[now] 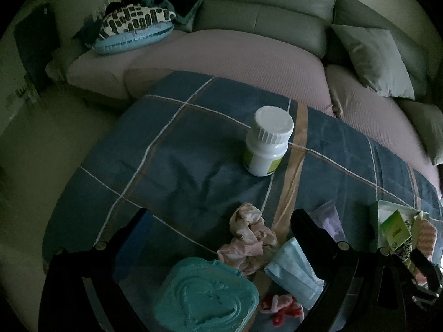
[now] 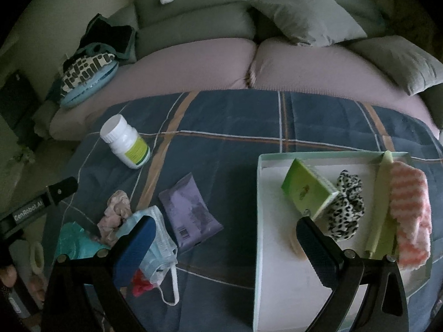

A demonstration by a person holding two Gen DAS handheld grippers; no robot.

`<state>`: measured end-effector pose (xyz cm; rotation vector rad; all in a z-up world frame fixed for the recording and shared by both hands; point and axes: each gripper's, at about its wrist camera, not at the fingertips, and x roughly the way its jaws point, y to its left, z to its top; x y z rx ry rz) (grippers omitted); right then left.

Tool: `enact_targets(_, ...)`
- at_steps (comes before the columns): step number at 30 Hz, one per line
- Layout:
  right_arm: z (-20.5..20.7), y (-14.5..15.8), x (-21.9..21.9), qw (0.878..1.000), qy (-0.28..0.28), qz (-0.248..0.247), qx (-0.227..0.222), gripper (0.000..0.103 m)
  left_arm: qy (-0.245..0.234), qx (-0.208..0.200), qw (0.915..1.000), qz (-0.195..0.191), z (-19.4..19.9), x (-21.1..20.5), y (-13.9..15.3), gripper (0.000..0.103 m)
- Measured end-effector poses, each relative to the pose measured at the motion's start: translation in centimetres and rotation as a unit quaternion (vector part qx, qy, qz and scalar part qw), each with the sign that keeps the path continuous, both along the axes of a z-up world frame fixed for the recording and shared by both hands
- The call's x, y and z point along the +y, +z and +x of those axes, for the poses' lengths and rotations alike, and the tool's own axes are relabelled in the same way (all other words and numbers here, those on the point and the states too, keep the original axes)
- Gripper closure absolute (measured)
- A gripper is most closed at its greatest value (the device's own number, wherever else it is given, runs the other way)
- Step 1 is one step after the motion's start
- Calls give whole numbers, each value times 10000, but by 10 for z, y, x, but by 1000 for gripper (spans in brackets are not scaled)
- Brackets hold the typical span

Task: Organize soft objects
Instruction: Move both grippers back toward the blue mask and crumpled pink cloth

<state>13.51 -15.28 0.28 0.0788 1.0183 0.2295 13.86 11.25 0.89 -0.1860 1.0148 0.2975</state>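
While several soft items lie loose near the blanket's [image 2: 235, 116] front-left corner, both grippers hover empty with jaws spread wide. Right gripper [image 2: 224, 251] straddles the tray's [image 2: 259, 221] left wall; left gripper [image 1: 218, 249] hangs over the pink scrunchie [image 1: 249, 232], mask [image 1: 293, 268] and teal lid [image 1: 205, 290]. Tray at the front-right corner already holds a leopard scrunchie [image 2: 346, 204], striped cloth [image 2: 409, 215] and green box [image 2: 307, 191].

Risk: mask, scrunchie and red item [image 2: 141, 282] overlap, so a careless pinch may drag two together or snag the ear loop. Bottle [image 1: 267, 141] stands nearby; a sweep could topple it.
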Motion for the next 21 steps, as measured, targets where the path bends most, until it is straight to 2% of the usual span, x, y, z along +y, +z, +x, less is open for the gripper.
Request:
enact_targets(7,-1,-12,27,9991,421,21,106,0,-52,55,9997,-249,4,3,-8,3)
enact_targets(21,-2,-44,69,9935,1016,62,505,1,-223,606,9970,-423,15,6,-31,3)
